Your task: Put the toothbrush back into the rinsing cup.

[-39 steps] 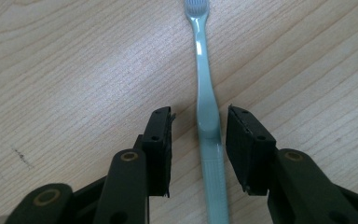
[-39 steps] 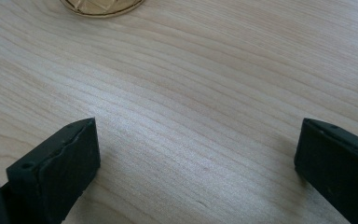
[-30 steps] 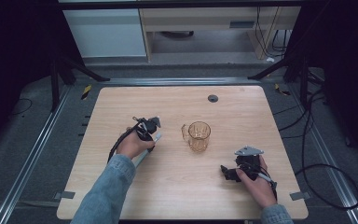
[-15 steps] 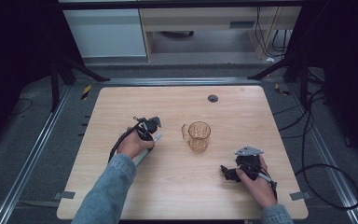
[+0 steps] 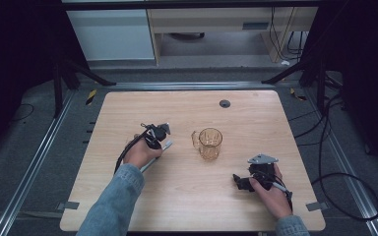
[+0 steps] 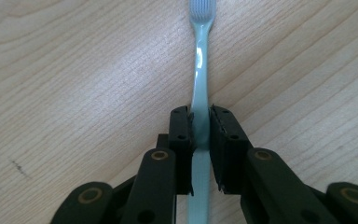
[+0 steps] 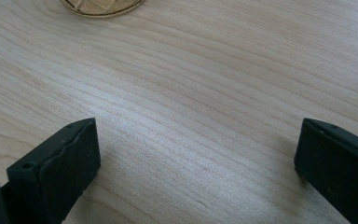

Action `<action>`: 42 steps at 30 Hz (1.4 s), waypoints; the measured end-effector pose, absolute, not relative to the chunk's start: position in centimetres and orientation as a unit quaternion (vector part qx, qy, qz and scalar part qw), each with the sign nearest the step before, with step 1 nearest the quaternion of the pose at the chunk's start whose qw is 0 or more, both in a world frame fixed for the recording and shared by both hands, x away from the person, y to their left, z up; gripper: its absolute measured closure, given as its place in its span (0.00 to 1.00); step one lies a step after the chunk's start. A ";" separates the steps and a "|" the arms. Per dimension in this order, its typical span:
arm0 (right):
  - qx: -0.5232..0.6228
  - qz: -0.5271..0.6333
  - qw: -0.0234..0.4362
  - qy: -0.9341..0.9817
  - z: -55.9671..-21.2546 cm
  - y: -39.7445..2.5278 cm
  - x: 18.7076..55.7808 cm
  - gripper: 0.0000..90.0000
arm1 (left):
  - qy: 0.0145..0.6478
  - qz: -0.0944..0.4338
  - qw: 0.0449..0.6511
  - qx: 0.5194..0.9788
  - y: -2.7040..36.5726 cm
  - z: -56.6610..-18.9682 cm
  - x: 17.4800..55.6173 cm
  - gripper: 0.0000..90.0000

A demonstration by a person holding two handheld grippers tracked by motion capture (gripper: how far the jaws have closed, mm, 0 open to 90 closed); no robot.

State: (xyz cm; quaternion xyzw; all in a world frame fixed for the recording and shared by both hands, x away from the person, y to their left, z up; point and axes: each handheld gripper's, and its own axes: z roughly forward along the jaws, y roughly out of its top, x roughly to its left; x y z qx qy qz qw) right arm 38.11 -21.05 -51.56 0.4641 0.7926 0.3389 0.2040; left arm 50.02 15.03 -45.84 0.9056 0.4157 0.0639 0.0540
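Toothbrush clamped on the left, right jaws wide

On the left of the table (image 5: 128, 206), the left gripper (image 6: 199, 122) had its jaws pressed together on the handle of a pale green toothbrush (image 6: 200, 79). The toothbrush lay flat on the wood, its long axis running straight out between the fingers (image 6: 181, 135), bristle head pointing away from the hand toward the amber mug (image 5: 209, 143). No writing could be read on it. Farther right, the right gripper (image 7: 196, 154) rested low over bare wood near the mug, jaws spread wide apart and holding nothing
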 end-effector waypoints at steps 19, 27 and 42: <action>0.467 0.338 0.202 0.792 -51.5 -21.0 38.1 0.01 | 0.380 0.109 0.150 0.906 12.9 -41.1 48.1 0.87; 0.465 0.339 0.201 0.793 -51.5 -21.1 38.0 0.00 | 0.377 0.126 0.173 0.901 12.6 -39.2 48.4 0.87; 0.464 0.339 0.201 0.794 -51.5 -21.1 38.0 0.00 | 0.373 0.132 0.224 0.891 11.2 -38.9 48.8 0.87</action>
